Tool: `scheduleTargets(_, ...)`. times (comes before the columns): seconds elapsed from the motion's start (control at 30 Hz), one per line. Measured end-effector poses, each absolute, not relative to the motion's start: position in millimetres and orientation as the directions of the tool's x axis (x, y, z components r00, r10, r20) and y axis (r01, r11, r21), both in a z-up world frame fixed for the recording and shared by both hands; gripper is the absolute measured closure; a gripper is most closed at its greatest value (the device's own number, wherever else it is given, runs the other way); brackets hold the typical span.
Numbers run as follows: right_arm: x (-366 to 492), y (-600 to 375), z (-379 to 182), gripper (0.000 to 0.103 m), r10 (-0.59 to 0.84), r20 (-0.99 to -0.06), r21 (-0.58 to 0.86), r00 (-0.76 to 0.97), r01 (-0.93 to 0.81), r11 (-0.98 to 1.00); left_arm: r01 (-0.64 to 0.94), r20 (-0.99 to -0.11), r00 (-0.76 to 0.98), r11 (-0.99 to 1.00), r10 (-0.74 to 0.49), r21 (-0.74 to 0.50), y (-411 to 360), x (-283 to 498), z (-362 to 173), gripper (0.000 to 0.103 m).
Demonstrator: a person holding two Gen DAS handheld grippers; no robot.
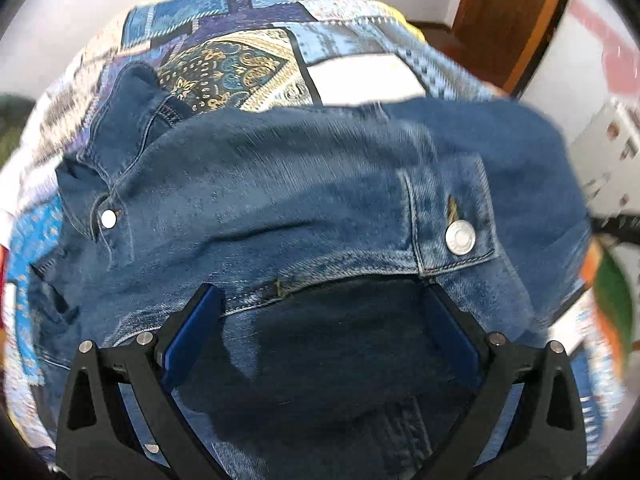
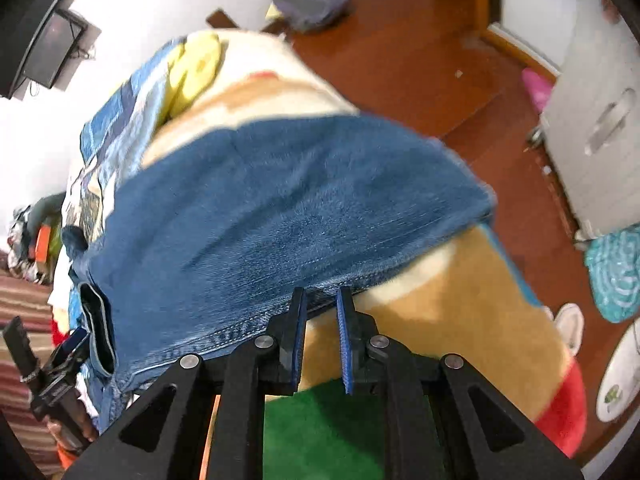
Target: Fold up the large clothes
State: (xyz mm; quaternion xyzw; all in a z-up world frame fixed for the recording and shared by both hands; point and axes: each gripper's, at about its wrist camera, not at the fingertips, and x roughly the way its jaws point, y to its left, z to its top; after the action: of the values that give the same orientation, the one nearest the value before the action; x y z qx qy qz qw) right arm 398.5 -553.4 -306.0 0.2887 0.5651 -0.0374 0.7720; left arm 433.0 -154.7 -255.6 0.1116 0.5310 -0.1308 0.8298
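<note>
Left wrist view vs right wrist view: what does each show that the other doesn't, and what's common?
Only the left wrist view: the left claw with its pads spread wide over the denim, two metal snap buttons, and the ornate patchwork bedspread close up.

Only the right wrist view: the right claw shut on the denim hem, the wooden floor, a wall-mounted screen and a green patch of blanket below.

Both: the blue denim garment draped over the bed.
</note>
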Motion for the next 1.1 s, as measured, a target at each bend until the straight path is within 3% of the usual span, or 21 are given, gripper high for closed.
scheduleTargets(0.07,401,-548,-305,0.092,0.224,-0.910,0.340,0.348,0.322,0.883,0.340,-0.903,0.421,0.938,-0.087,0.068,-157,430,-256,0.002)
scheduleTargets(0.13,401,-537,-303,0.045,0.059,-0.945,0.158,0.321,0.292,0.943,0.336,-0.905,0.413,0.940,-0.100,0.050,-154,431,-257,0.002)
scheduleTargets(0.17,401,-535,-304,0.001,-0.073,-0.948,0.023,0.311,0.294,0.955,0.332,-0.907,0.406,0.943,-0.110,0.034,-152,432,-258,0.001)
scheduleTargets(0.2,398,-533,-307,0.001,-0.181,-0.931,-0.089,0.318,0.281,0.956,0.328,-0.908,0.401,0.945,-0.119,0.021,-151,433,-258,0.001)
scheduleTargets(0.23,395,-535,-315,0.001,-0.149,-0.941,-0.072,0.302,0.251,0.965,0.326,-0.908,0.400,0.945,-0.123,0.015,-150,433,-258,0.001)
scheduleTargets(0.33,384,-565,-315,0.004,0.043,-0.949,0.155,0.313,0.345,0.926,0.326,-0.906,0.406,0.945,-0.123,0.018,-150,433,-258,0.001)
scheduleTargets(0.4,377,-583,-311,0.005,0.153,-0.918,0.306,0.367,0.409,0.860,0.329,-0.901,0.417,0.944,-0.117,0.030,-151,432,-256,0.001)
scheduleTargets(0.5,378,-590,-310,0.005,0.231,-0.881,0.414,0.413,0.436,0.799,0.336,-0.887,0.446,0.941,-0.116,0.045,-153,426,-247,0.002)
scheduleTargets(0.63,393,-582,-319,0.006,0.301,-0.838,0.512,0.454,0.468,0.720,0.349,-0.863,0.485,0.936,-0.145,0.039,-151,417,-229,0.002)
scheduleTargets(0.73,409,-581,-332,0.014,0.340,-0.822,0.554,0.456,0.508,0.659,0.346,-0.836,0.524,0.938,-0.162,0.036,-147,410,-212,0.002)
scheduleTargets(0.83,422,-575,-336,0.021,0.284,-0.839,0.523,0.464,0.544,0.656,0.332,-0.811,0.563,0.942,-0.160,0.045,-140,405,-198,0.002)
scheduleTargets(0.93,427,-572,-330,0.052,0.224,-0.829,0.515,0.512,0.544,0.662,0.310,-0.795,0.587,0.950,-0.152,0.047,-131,403,-190,0.002)
scheduleTargets(1.0,430,-570,-324,0.082,0.208,-0.823,0.512,0.529,0.532,0.674,0.291,-0.790,0.597,0.955,-0.138,0.053,-125,403,-187,0.002)
scheduleTargets(1.1,433,-563,-305,0.093,0.171,-0.811,0.493,0.559,0.497,0.714,0.266,-0.785,0.604,0.963,-0.138,0.035,-113,403,-181,0.002)
